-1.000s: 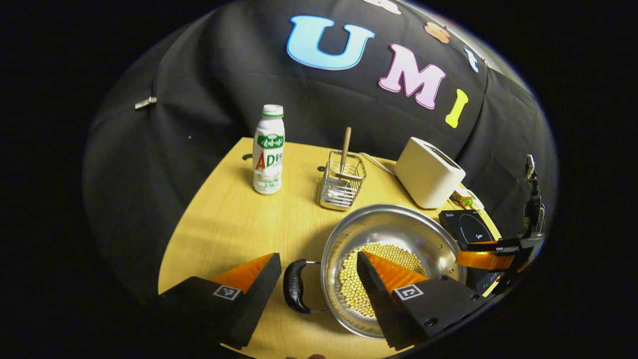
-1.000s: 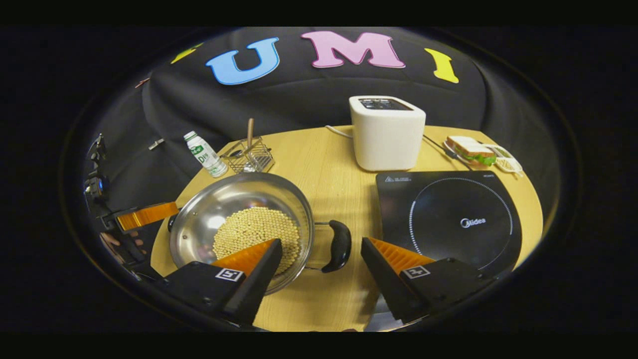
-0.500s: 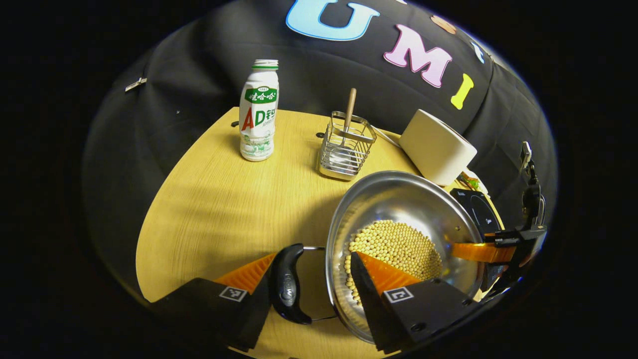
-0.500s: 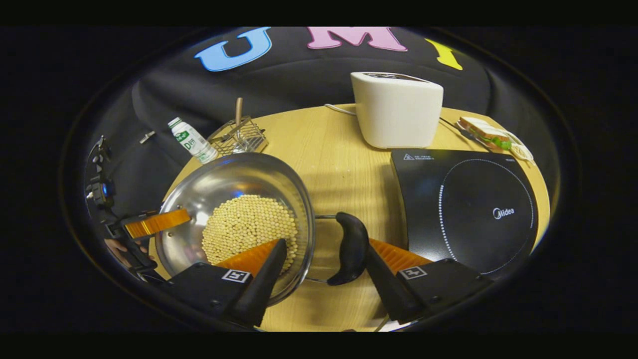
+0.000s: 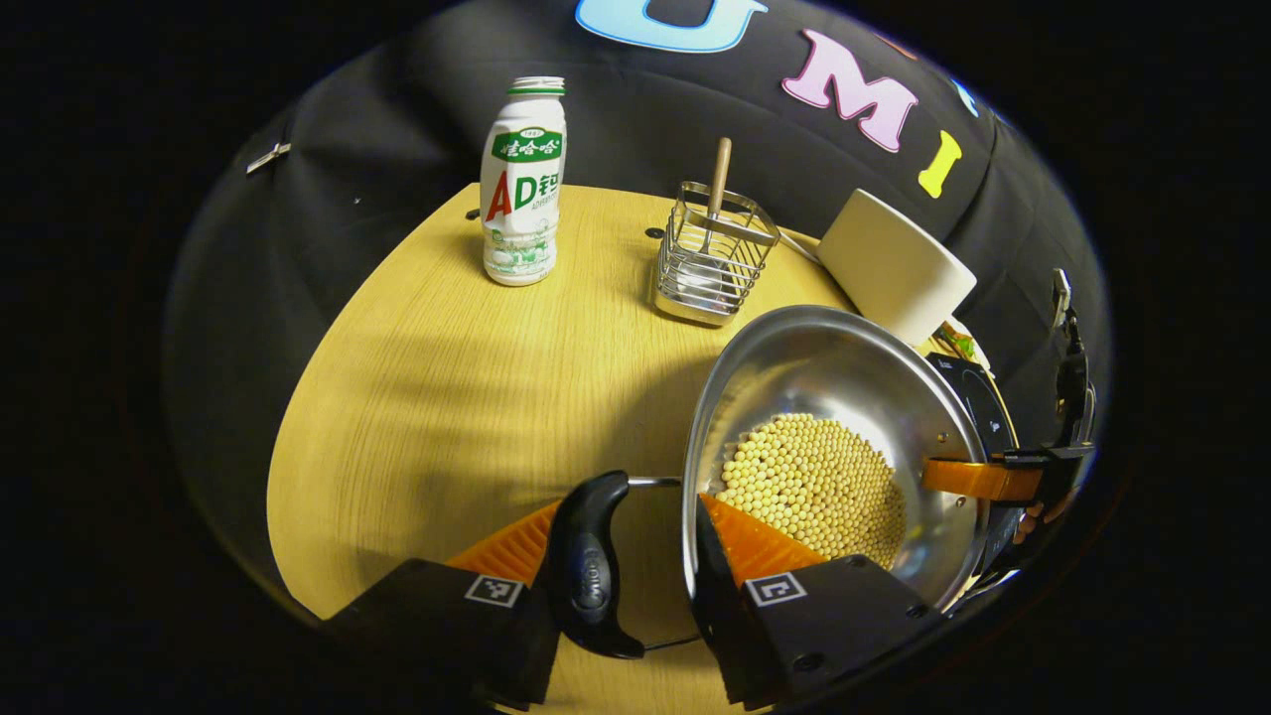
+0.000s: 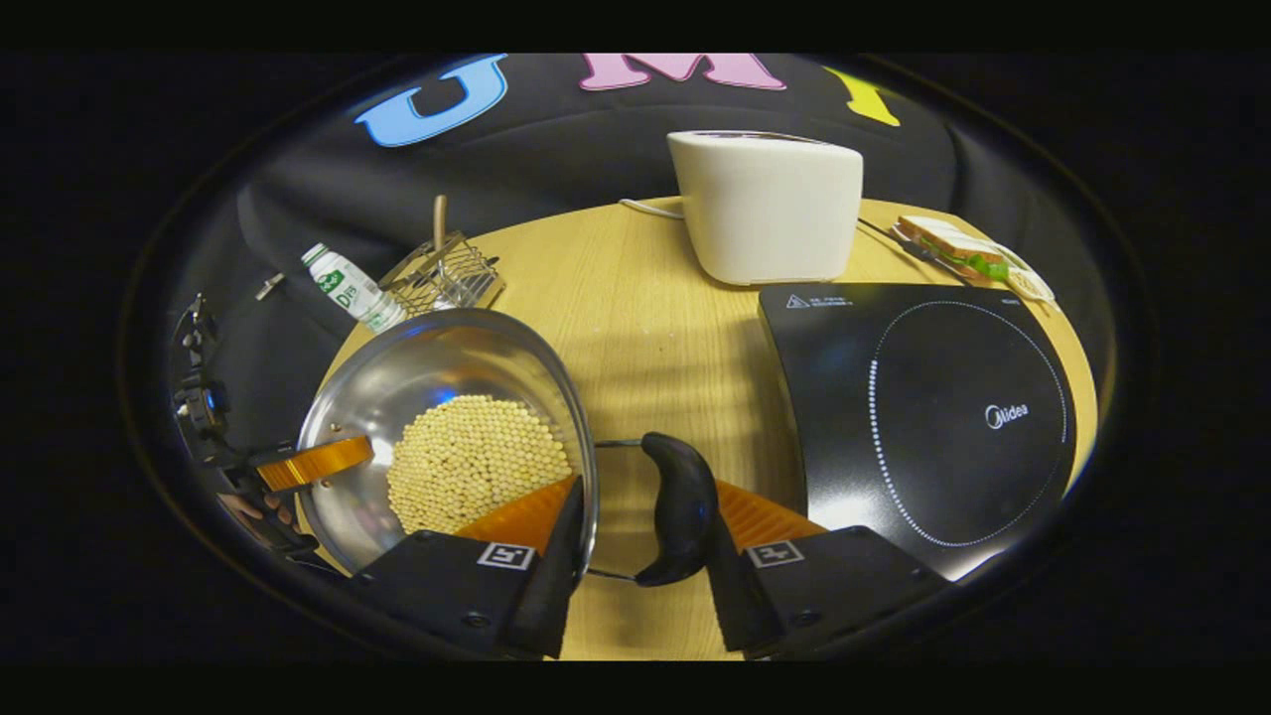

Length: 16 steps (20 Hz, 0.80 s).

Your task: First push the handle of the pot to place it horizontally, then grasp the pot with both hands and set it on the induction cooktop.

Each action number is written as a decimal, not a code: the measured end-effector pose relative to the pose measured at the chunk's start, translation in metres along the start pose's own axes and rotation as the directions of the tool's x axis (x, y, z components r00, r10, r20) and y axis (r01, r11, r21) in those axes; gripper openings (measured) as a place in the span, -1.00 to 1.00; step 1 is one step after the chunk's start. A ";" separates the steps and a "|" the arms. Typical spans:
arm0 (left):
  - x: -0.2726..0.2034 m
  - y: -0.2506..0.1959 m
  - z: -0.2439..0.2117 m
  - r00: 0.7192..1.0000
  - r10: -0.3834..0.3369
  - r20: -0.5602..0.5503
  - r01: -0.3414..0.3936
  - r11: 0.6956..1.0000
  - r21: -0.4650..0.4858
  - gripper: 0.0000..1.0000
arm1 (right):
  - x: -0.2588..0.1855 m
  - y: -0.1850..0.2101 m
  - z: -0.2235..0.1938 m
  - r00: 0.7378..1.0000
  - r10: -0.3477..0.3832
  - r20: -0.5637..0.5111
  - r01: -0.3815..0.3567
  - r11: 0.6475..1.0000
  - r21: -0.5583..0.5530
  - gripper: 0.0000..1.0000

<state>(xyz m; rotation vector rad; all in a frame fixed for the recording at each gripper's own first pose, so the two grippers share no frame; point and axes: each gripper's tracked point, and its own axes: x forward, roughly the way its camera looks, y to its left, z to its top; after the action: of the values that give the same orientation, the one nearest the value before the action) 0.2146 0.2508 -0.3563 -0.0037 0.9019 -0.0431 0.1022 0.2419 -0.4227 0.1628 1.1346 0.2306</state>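
Steel pot (image 5: 844,367), yellow beans (image 5: 809,477), black cooktop (image 6: 923,407).

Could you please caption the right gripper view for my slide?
Right gripper closing around the black side handle of the bean-filled steel pot, beside the black induction cooktop.

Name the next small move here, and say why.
Probably squeeze both shut: the left gripper straddles one black handle and the pot rim, the right gripper the other handle, a firm clamp unclear; the pot is not on the cooktop yet.
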 end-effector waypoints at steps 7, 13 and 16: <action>-0.017 -0.008 -0.008 1.000 0.007 -0.002 -0.007 0.998 -0.055 0.22 | -0.012 0.000 -0.008 0.999 0.017 -0.046 -0.017 1.000 0.017 0.12; -0.053 -0.039 0.010 0.999 0.021 0.033 -0.020 0.999 -0.030 0.22 | -0.053 -0.014 0.007 0.999 0.035 -0.017 -0.034 0.999 0.020 0.12; -0.067 -0.068 0.017 0.999 0.015 0.052 -0.014 0.999 -0.035 0.22 | -0.077 -0.034 0.021 0.999 0.032 0.010 -0.032 0.999 0.008 0.12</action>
<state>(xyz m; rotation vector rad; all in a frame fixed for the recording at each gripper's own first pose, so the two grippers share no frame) 0.1837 0.1848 -0.2920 -0.0304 0.8499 -0.0138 0.0935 0.1886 -0.3546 0.1887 1.1243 0.2532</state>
